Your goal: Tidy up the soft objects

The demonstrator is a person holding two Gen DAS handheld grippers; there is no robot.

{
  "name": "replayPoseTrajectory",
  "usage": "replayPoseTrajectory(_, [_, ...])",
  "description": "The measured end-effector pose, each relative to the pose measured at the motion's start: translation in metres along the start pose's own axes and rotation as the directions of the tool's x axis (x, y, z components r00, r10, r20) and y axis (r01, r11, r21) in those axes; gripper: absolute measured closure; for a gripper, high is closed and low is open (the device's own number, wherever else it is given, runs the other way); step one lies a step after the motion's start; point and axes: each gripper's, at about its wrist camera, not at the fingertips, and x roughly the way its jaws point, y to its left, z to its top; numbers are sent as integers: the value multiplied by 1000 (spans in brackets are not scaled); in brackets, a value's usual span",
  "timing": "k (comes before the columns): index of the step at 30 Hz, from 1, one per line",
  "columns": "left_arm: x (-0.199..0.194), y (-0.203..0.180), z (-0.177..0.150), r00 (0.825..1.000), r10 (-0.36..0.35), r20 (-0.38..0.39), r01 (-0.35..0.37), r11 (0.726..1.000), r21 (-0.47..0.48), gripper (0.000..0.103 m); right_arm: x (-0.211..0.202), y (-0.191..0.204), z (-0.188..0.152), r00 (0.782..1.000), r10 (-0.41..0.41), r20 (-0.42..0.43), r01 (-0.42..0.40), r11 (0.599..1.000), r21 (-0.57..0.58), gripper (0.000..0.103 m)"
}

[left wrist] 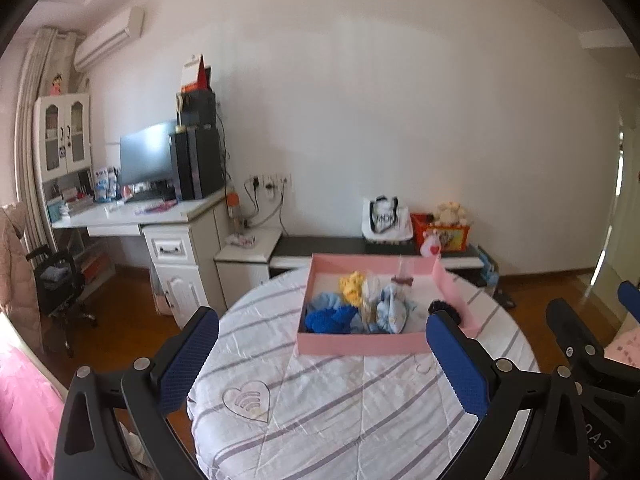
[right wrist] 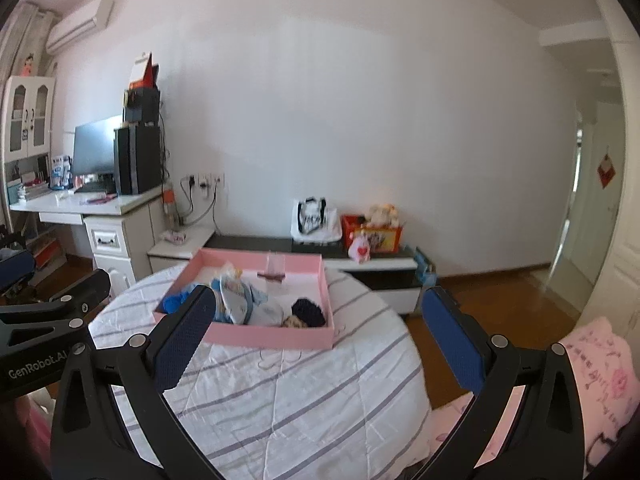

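Left tongs (left wrist: 322, 344) hanging wide apart, holding nothing, low in frame over striped round counter (left wrist: 320, 412). Right tongs (right wrist: 320, 330) likewise spread wide, nothing between pads. Pink tray (left wrist: 360, 345) sitting mid-frame on counter, carrying soft items: yellow piece (left wrist: 351, 286), blue bundle (left wrist: 330, 318), pale blue cloth (left wrist: 394, 308). Dark knit item (right wrist: 308, 312) lying at tray's lower right in right view.

Dark item (left wrist: 442, 305) half hidden behind pink box (left wrist: 360, 344) wall and gripper pad
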Motion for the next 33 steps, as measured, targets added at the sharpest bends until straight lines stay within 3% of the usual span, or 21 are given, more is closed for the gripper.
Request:
replayPoseTrajectory(13, [-57, 0, -13, 991, 10, 130, -9, 1000, -5, 0, -48, -1, 16, 991, -18, 132, 21, 999, -24, 0])
replayPoseTrajectory(33, [-78, -6, -24, 979, 25, 204, -21, 1000, -21, 0, -76, -1, 20, 974, -33, 223, 43, 998, -39, 0])
